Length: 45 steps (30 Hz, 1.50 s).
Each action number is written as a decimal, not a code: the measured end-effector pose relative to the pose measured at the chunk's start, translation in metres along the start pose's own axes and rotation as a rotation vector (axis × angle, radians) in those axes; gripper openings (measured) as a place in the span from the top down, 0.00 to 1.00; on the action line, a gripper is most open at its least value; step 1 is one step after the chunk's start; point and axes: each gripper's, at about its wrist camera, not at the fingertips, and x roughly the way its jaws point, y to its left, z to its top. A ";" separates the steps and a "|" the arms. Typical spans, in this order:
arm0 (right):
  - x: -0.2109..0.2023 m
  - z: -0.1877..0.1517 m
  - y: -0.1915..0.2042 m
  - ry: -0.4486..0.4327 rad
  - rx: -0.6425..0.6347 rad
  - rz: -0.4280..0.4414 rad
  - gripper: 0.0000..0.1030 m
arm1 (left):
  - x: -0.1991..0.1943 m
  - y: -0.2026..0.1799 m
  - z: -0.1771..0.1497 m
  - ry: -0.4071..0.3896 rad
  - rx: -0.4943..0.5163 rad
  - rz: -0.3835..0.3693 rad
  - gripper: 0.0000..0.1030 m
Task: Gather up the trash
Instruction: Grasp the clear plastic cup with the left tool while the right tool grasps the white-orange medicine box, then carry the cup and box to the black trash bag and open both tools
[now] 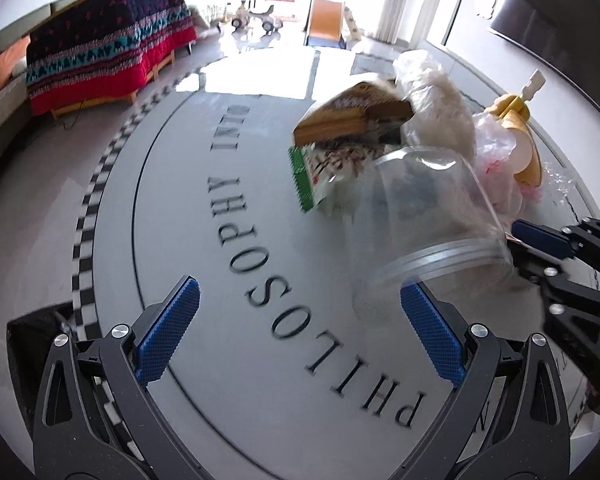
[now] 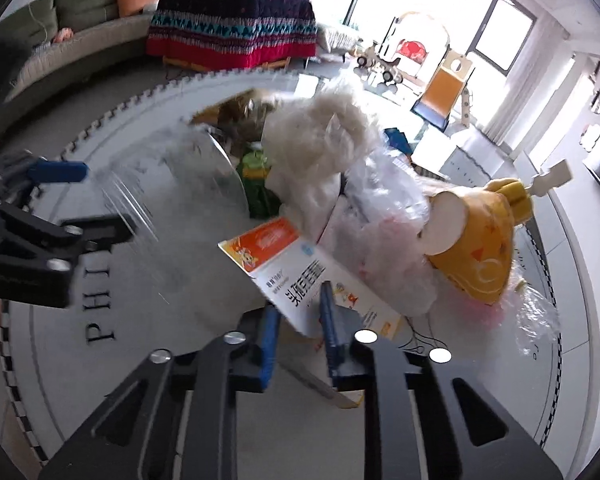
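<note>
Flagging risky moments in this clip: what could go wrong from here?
The right claw pinches only the near end of the orange-and-white box, so it may slip or tear free. Its far end lies under the white fluffy wad; pulling could scatter the pile. The open left claw is beside the clear plastic jar, which could roll off.

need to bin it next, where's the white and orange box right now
In the right wrist view the box sits centre frame, clamped between the right gripper fingers, in front of the white fluffy wad and left of the yellow pouch.
</note>
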 end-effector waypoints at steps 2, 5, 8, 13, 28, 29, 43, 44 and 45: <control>-0.009 0.000 -0.007 -0.019 0.033 0.015 0.86 | 0.000 -0.004 0.002 -0.016 0.008 -0.009 0.14; -0.024 -0.001 -0.021 -0.050 0.091 0.031 0.89 | 0.004 -0.010 0.005 -0.014 0.005 -0.034 0.50; -0.036 -0.002 -0.034 -0.070 0.146 0.054 0.92 | 0.006 -0.009 0.005 -0.018 -0.045 -0.075 0.69; -0.049 -0.004 -0.046 -0.088 0.210 0.093 0.98 | 0.002 0.004 0.002 -0.017 -0.188 -0.180 0.77; -0.082 -0.006 -0.032 -0.173 0.246 0.185 0.99 | -0.060 0.003 -0.008 -0.149 -0.108 -0.080 0.93; -0.084 -0.004 -0.028 -0.180 0.240 0.191 0.99 | -0.065 0.006 -0.008 -0.159 -0.113 -0.079 0.93; -0.086 0.054 0.090 -0.217 0.059 0.410 0.99 | -0.158 0.124 -0.055 -0.242 -0.279 0.140 0.93; -0.086 0.059 0.104 -0.217 0.037 0.433 0.99 | -0.165 0.137 -0.063 -0.244 -0.300 0.170 0.93; -0.087 0.062 0.113 -0.217 0.022 0.449 0.99 | -0.169 0.143 -0.068 -0.244 -0.314 0.188 0.93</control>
